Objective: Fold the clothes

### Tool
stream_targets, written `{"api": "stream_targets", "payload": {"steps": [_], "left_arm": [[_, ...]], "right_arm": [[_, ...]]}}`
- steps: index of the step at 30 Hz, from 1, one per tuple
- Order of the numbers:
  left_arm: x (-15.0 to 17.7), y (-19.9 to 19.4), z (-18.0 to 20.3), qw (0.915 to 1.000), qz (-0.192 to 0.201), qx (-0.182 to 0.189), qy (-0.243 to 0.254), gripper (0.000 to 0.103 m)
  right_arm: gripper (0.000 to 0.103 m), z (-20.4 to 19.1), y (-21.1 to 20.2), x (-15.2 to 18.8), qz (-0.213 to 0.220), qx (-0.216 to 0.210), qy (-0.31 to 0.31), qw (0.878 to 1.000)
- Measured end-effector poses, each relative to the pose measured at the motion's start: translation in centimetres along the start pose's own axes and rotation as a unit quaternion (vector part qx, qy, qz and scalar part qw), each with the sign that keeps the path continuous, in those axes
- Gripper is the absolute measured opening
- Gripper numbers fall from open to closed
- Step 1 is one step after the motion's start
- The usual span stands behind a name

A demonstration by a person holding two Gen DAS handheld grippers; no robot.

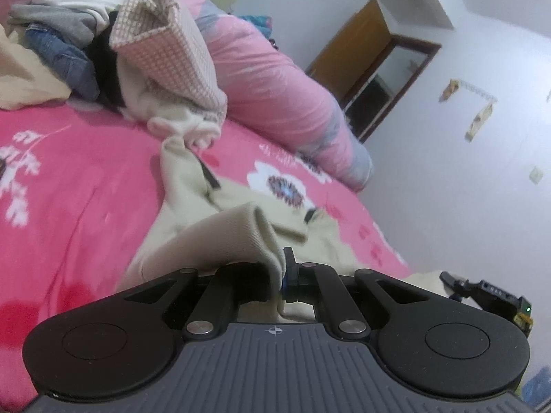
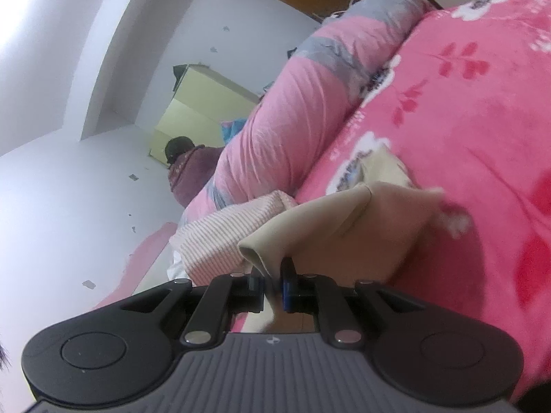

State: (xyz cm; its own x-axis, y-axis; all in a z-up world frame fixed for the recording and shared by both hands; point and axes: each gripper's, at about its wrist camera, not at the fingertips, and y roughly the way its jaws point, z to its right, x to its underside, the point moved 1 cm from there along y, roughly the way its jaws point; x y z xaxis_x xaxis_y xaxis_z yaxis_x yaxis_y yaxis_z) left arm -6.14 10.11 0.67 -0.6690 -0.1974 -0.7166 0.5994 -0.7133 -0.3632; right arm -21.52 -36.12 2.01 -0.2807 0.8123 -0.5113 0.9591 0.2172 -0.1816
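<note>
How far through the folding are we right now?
Early. Nothing folded is visible. In hand: the left gripper and right gripper each have jaws shut on the cream ribbed knit garment, lifted off the pink floral bedsheet. Left: the unfolded heap of mixed clothes behind it.

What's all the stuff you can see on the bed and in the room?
Cream ribbed knit garment: one, cream, on the bed, clamped by both grippers.
Pile of unfolded clothes: one, mixed white, grey, denim and checked, far end of bed.
Pink flowered blanket: one, covers the bed.
Rolled pink-and-grey quilt: one, along the wall side.
Brown wooden door: one, open, far wall.
Left gripper: black, shut on cloth.
Right gripper: black, shut on cloth.
</note>
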Motion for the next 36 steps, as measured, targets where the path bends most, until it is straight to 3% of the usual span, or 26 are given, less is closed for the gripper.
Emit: {"api": "stream_targets", "payload": {"steps": [11,19,22,26,28,33,36], "left_arm": [[-7.5,10.0,-3.1,0.9991,0.015,-0.038,0.006,0.004],[-10.3,20.9,-8.0,0.9961,-0.031,-0.083,-0.005,0.004],[-10.3,23.7,-10.2,0.9936,-0.058,-0.088,-0.04,0.006],[-10.7,23.7,-13.2,0.9871,-0.068,-0.036,-0.14,0.017],[-10.9,22.5,-14.3,0.9831,-0.056,-0.019,-0.173,0.027],[-11.2,17.9,-15.7,0.9789,-0.007,-0.015,-0.204,0.039],[-11.4,15.2,-16.5,0.9748,0.021,-0.013,-0.222,0.045]], "right_arm": [[0.01,0.6,11.3,-7.0,-0.01,-0.016,-0.001,1.0],[0.01,7.4,21.5,-9.8,-0.036,0.028,0.046,0.998],[0.014,11.3,24.4,-10.1,-0.058,0.049,0.103,0.992],[0.028,15.1,25.2,-10.6,-0.06,0.031,0.18,0.981],[0.048,15.8,24.4,-11.3,-0.042,0.011,0.199,0.979],[0.051,16.2,21.4,-12.5,0.011,0.013,0.214,0.977],[0.054,15.9,18.8,-11.7,0.02,0.024,0.212,0.977]]}}
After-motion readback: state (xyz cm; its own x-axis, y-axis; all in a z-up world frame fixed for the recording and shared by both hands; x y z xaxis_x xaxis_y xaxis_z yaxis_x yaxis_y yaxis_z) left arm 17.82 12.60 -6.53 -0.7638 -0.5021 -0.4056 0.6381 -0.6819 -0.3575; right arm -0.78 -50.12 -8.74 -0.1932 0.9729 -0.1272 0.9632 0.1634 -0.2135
